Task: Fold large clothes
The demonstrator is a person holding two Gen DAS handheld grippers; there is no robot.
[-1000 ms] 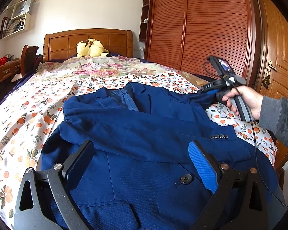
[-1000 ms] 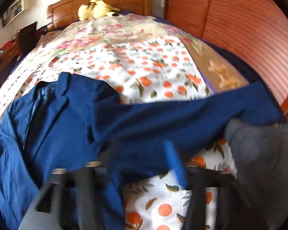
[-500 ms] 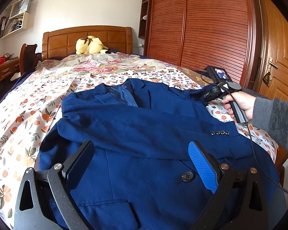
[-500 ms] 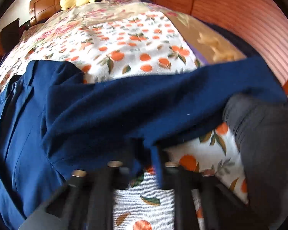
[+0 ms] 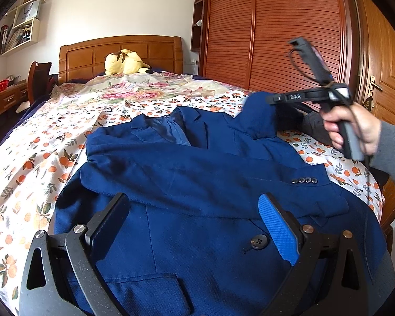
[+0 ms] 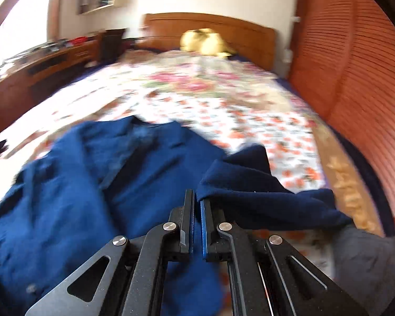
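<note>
One blue jacket [image 5: 197, 184] lies face up on the bed [image 5: 52, 142], collar toward the headboard [image 5: 118, 52], hem close under the left wrist camera. Its sleeve [image 5: 223, 181] on the person's left is laid across the chest, cuff buttons [image 5: 304, 181] showing near the right edge. Right gripper [image 6: 196, 202] is pinched nearly closed on a fold of the other sleeve [image 6: 250, 192], fabric caught between the fingers and lifted off the bedspread; the left wrist view shows the same sleeve bunched and raised at the tool's tip. Right wrist view is motion-blurred, so exact grip depth is hard to tell. Left gripper [image 5: 197, 221] hovers above the lower front of the jacket, fingers spread wide, holding nothing, near the front button [image 5: 258, 241].

Step in hand, judged: folding the second sleeve inward over the chest. Task looks early, body not yet folded. Next move likely calls for carrying the raised sleeve across toward the jacket's middle, laying it flat over the first one, then releasing. Left gripper may need to press the front down to keep it from dragging. Risk: sleeve lands twisted or bunched. Yellow plush toy [image 5: 123, 62] sits at the headboard, well apart from the work.
</note>
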